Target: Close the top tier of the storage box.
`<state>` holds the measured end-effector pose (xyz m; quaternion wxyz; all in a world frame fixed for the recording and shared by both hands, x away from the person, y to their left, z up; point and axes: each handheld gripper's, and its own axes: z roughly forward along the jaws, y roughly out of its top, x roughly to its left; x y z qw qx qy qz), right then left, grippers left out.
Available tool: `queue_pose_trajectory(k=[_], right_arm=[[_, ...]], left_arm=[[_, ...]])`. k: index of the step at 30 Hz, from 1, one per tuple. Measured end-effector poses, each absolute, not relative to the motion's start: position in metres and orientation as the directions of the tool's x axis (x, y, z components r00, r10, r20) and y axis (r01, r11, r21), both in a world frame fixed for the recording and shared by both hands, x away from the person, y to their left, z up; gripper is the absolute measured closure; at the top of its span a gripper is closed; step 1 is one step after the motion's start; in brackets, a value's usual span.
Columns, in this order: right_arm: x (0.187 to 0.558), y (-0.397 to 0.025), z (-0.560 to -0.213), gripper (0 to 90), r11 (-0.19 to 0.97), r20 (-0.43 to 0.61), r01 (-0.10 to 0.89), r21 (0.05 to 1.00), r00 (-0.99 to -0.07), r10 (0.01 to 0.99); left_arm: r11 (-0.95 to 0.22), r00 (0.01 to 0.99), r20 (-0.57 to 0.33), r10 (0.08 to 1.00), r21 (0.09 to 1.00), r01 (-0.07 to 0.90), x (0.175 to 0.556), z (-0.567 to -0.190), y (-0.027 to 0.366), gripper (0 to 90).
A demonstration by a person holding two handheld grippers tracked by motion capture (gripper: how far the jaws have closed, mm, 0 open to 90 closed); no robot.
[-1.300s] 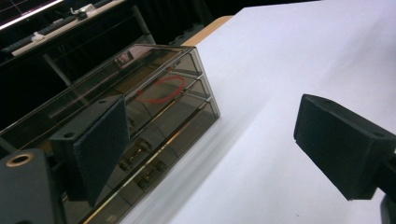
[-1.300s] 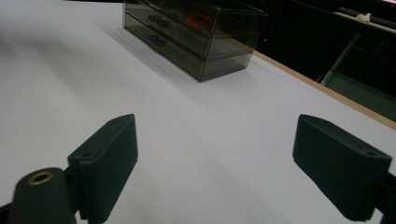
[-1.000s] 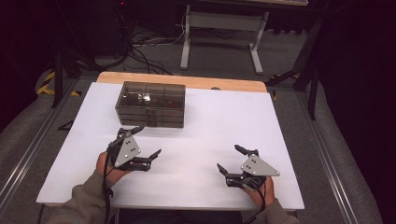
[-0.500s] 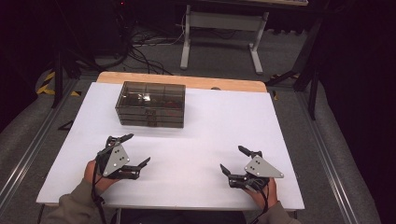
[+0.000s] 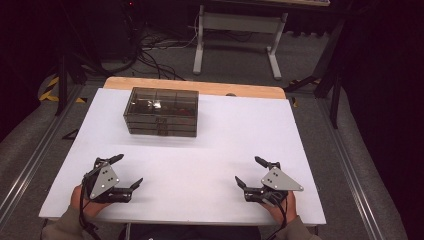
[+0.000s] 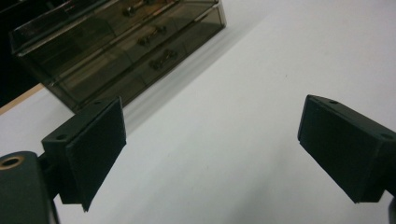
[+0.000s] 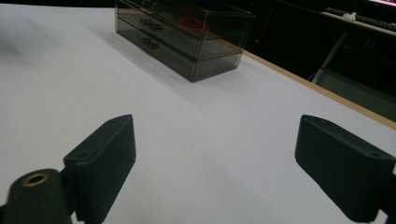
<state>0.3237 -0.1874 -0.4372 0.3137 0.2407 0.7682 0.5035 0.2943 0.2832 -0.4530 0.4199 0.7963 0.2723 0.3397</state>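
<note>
Dark floor, cables and stand legs surround a white table with a wooden strip along its far edge. On it, toward the far left, sits a smoky see-through drawer box; its contents are hard to make out apart from something red in the top tier, and the left gripper view cuts off its upper part. Well short of the drawer box, near the table's close edge, the left gripper and right gripper hover with jaws spread wide, holding nothing. The person's hands are partly cut off by the bottom of the high view. Compared with a second ago, the left gripper has drawn farther back from the drawer box; the right one has barely shifted. Bare white surface lies between the grippers and the drawer box.
</note>
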Motion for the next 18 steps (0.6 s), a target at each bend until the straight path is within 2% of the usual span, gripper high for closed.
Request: queue_pose_trajectory(k=[2,18], right_arm=[[0.324,-0.186,-0.437,13.5,0.374,-0.234,0.061,0.925,-0.686,0.689],[0.328,-0.182,-0.438,13.3,0.384,-0.240,0.058,0.921,-0.693,0.680]], left_arm=[[-0.478,0.620,0.284,0.731,0.862,0.167,0.291,-0.456,0.288,8.4],[-0.464,0.593,0.277,0.756,0.866,0.188,0.287,-0.458,0.302,7.7]])
